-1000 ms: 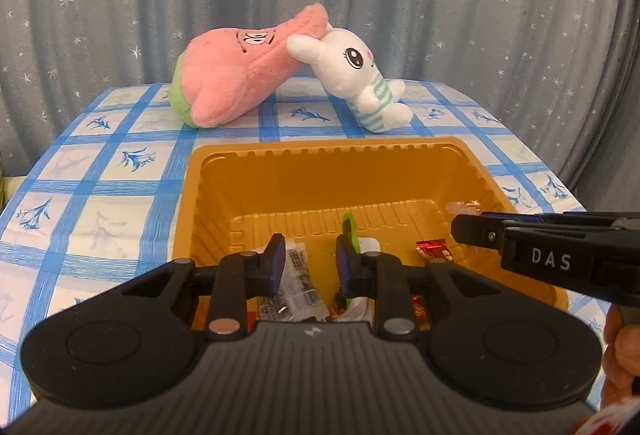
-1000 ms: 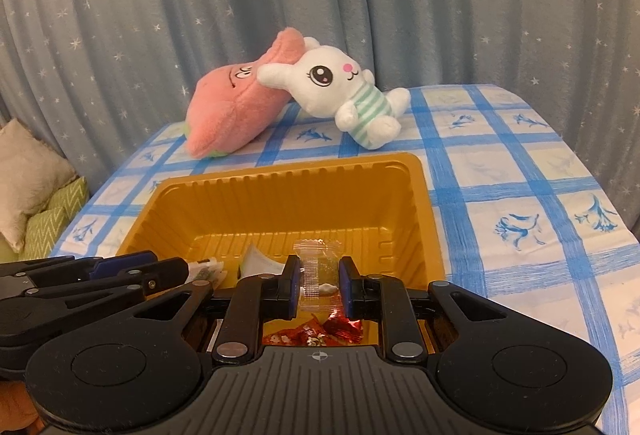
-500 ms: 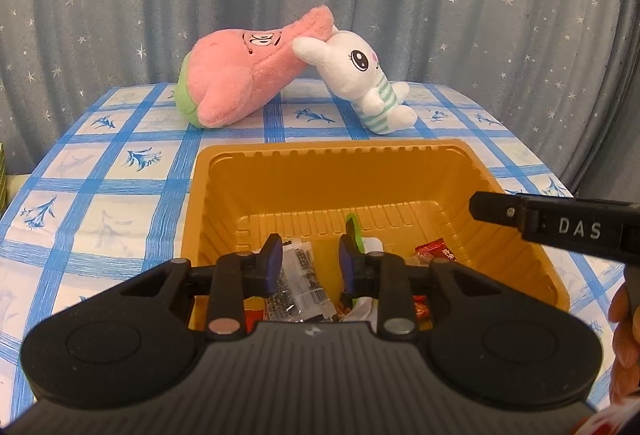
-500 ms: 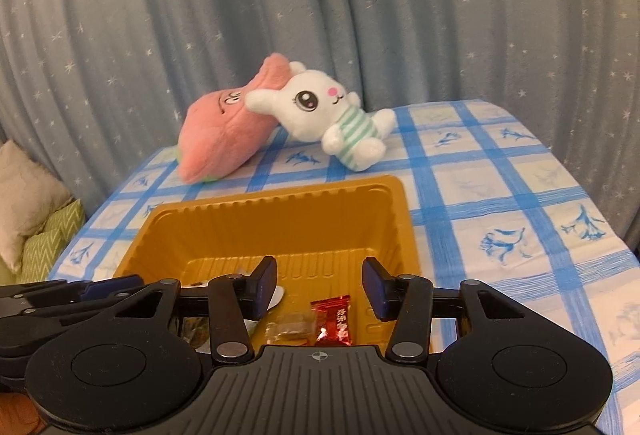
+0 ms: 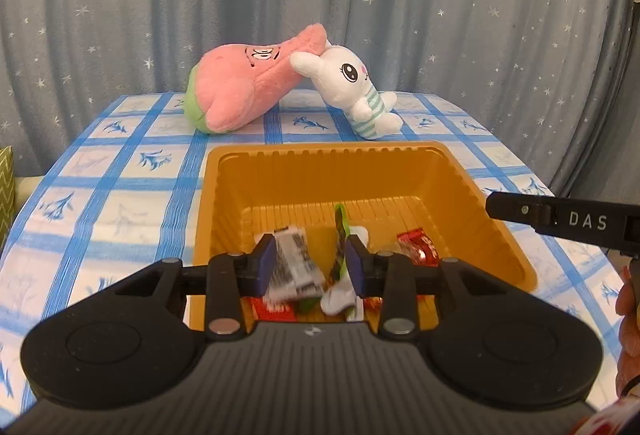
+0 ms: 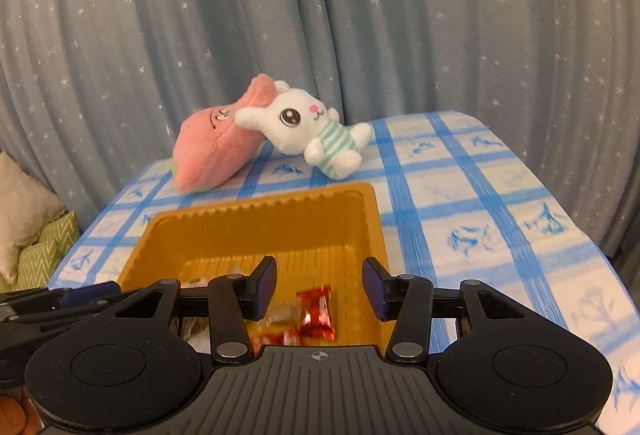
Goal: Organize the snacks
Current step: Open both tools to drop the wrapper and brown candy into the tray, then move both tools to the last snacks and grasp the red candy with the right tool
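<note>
An orange plastic tray (image 5: 460,175) stands on the blue-checked tablecloth and holds several wrapped snacks. My left gripper (image 5: 310,267) is open above the tray's near end; a white barcode packet (image 5: 294,267) and a green-and-white packet (image 5: 340,235) lie in the tray between its fingers, blurred. A red candy (image 5: 418,247) lies to the right. My right gripper (image 6: 320,289) is open and empty above the tray (image 6: 372,211), over a red candy (image 6: 317,311) and a clear wrapped sweet (image 6: 280,315). The right gripper's side shows in the left wrist view (image 5: 560,221).
A pink plush (image 5: 244,91) and a white bunny plush (image 5: 356,91) lie at the back of the table (image 5: 120,195). A starry grey curtain hangs behind. Cushions (image 6: 28,227) sit off the table's left side.
My right gripper opened, let the clear wrapped sweet fall into the tray, then rose and drew back. My left gripper opened wider and rose; the packets between its fingers are dropping into the tray.
</note>
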Demonstrator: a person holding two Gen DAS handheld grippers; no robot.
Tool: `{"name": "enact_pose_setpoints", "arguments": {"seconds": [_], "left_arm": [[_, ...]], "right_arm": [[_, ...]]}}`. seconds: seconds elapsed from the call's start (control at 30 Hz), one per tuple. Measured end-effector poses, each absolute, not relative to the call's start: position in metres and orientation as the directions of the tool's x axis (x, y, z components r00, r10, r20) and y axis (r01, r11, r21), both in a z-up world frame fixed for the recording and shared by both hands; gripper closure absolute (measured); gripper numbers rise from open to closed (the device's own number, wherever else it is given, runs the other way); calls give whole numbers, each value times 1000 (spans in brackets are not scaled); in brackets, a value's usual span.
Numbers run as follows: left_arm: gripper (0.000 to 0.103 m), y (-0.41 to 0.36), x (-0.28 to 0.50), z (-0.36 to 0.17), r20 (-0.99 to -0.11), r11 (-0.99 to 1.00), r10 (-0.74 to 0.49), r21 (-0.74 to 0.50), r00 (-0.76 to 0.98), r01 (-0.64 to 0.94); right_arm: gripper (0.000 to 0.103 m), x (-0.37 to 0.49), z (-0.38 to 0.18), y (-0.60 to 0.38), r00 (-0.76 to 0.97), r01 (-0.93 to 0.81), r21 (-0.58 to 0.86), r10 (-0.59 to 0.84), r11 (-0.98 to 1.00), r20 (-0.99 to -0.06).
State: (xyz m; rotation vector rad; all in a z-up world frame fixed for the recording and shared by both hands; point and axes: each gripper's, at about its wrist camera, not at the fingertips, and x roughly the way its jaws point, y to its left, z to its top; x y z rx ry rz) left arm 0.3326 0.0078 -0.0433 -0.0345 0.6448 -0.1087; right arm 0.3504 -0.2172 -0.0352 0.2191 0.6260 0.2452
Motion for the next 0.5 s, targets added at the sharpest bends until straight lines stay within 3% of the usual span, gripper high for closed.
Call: {"name": "enact_pose_setpoints", "arguments": {"seconds": [0.13,0.23,0.5], "left_arm": [[65,6,308,-37,-586,993,-117,-69,802,95],[57,6,286,-33,-576,993,-115,-66,809,94],[53,18,231,-32,-577,995,-97,-65,811,73]], "right_arm": [[55,331,-35,-223,779,-148,282,288,948,-557],[54,314,-35,-229,777,-136,293,286,946,-561],[48,259,-39,-250,779,-114,283,263,952,-569]]}}
